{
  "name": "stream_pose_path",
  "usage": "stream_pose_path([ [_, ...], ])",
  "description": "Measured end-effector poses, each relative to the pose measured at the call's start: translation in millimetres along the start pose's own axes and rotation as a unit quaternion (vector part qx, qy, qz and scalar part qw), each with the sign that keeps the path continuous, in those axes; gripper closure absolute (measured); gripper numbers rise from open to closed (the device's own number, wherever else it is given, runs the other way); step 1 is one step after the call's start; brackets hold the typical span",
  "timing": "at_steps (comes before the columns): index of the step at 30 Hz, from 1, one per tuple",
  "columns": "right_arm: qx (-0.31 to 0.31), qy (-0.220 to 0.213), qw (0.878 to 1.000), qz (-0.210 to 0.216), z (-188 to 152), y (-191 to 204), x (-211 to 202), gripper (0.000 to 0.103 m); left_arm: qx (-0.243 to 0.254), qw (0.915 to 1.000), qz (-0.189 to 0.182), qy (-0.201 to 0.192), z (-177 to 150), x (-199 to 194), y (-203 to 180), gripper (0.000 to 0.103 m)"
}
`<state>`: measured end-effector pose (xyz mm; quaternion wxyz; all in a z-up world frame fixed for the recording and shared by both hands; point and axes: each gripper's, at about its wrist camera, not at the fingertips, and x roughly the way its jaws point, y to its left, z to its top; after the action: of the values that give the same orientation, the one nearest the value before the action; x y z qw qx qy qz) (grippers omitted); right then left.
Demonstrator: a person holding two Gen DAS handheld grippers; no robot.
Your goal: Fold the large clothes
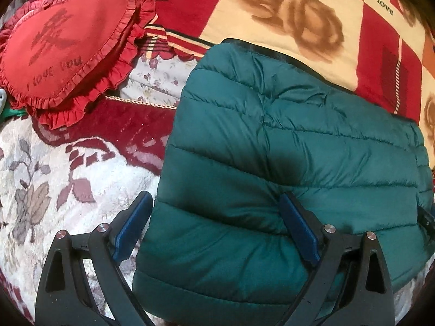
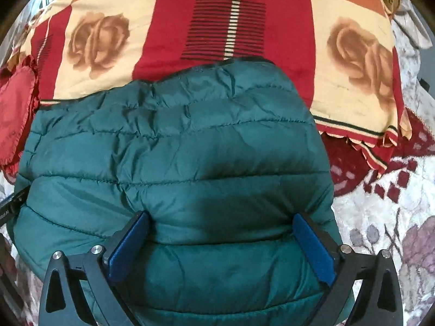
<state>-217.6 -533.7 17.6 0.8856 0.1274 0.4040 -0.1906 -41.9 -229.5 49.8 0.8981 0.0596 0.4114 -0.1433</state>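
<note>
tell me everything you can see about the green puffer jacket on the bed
The green puffer jacket is dark teal, of shiny, wrinkled fabric quilted in horizontal padded bands. It lies folded into a compact, puffy bundle, with dark trim at its far edge. It rests on a white floral blanket, its far end over a red and cream rose blanket. The open left claw straddles its left edge; the open right claw hangs over its near part, gripping nothing.

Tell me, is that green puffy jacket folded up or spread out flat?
Folded. The jacket lies as a compact, thick bundle on the blanket, with no sleeves showing. Both hand-held grippers are open over its near edge.
</note>
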Motion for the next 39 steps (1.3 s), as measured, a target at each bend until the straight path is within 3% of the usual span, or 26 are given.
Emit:
stream_pose_path([
  [8,0.052,-0.023,0.998,0.034,-5.9,-18.1,-40.4,0.0,-0.021,0.9994,-0.025,0.016,1.4,0.5,9.8,0.008],
  [16,0.017,0.006,1.0,-0.002,-17.5,-11.3,-27.4,0.0,-0.019,0.9997,-0.011,0.009,-2.0,-4.0,5.0,0.008],
  [21,0.044,-0.009,0.998,0.036,-16.1,-21.4,-46.3,0.0,-0.041,0.9969,-0.045,0.051,0.8,-13.3,17.8,0.008],
  [24,0.085,-0.018,0.993,0.077,-25.9,-38.7,-62.8,0.0,-0.071,0.9917,-0.089,0.059,0.0,-26.5,36.8,0.008],
  [29,0.131,-0.007,0.986,0.104,-48.9,-71.7,-69.2,0.0,-0.111,0.9796,-0.151,0.073,-12.7,-32.3,61.7,0.008],
  [37,0.201,0.02,0.964,0.173,-68.1,-88.0,-40.8,0.0,-0.214,0.9537,-0.195,0.081,-26.6,-20.4,93.6,0.008],
  [39,0.206,0.019,0.961,0.183,-66.7,-87.5,-32.8,0.0,-0.222,0.951,-0.199,0.084,-25.3,-14.7,93.8,0.008],
])
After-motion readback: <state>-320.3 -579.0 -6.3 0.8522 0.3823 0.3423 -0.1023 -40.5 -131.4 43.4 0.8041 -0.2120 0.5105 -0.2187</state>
